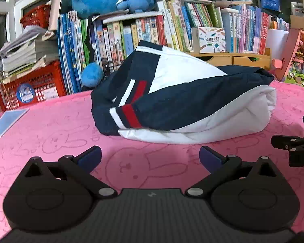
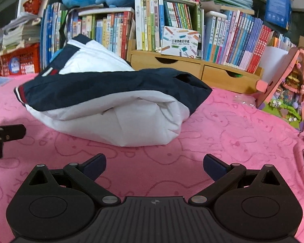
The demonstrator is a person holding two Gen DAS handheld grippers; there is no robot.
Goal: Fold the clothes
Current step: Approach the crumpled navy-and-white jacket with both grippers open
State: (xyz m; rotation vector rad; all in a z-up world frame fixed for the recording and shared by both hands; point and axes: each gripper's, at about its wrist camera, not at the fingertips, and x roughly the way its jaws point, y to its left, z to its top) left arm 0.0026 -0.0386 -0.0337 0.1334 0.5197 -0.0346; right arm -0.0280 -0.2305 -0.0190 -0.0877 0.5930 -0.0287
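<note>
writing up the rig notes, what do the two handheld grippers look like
Both match: the left gripper and right gripper are matte black, with a ribbed central body bearing a small pale emblem, two rounded lobes with circular insets, and silver pivot pins on angled linkage arms. The fingers carry dark blue pads. No cables or sleeves show.

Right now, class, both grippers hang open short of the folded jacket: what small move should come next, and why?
Probably ease the left gripper forward to the jacket. It sits loosely bundled on the pink blanket, collar end propped up, and both the left and the right gripper are open, holding nothing.
</note>
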